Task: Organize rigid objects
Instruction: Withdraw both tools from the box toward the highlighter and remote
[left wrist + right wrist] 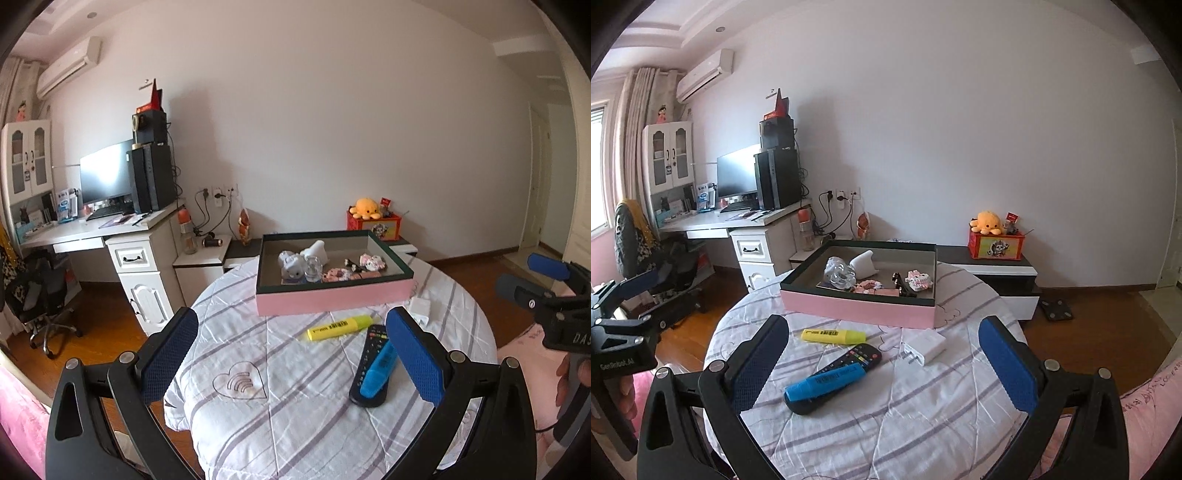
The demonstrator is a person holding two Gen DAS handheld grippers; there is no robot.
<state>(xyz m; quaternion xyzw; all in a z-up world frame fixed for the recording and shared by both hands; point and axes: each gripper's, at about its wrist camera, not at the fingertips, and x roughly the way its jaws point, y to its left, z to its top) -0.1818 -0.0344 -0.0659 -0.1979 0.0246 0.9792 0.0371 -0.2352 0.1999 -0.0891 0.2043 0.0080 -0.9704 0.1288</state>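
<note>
Four loose items lie on the quilted table (849, 424) ahead of our grippers: a yellow highlighter (833, 336), a blue highlighter (823, 382) resting on top of a black remote control (838, 376), and a white charger plug (925, 347). Beyond them sits the pink-sided tray (857, 306), already holding small figurines and a clear trinket.

Our left gripper (291, 350) hangs with its blue pads spread wide and nothing between them; the remote and blue highlighter lie just inside its right pad. Our right gripper (882, 358) is likewise spread and empty, with the blue highlighter near its left pad and the charger plug ahead, toward its right pad.

We judge the step in hand to be choosing and approaching the first loose item for the tray. The blue highlighter is the sensible first pick, since it sits on the remote and would roll off if the remote were lifted first. We should come down so the pads straddle its barrel across the short width, near the middle, and close only once both pads clear the remote beneath. The round body may slip on the remote's smooth face, so a slow, square squeeze is wise. Then we carry it forward over the tray's near wall into the bare patch at its front.
</note>
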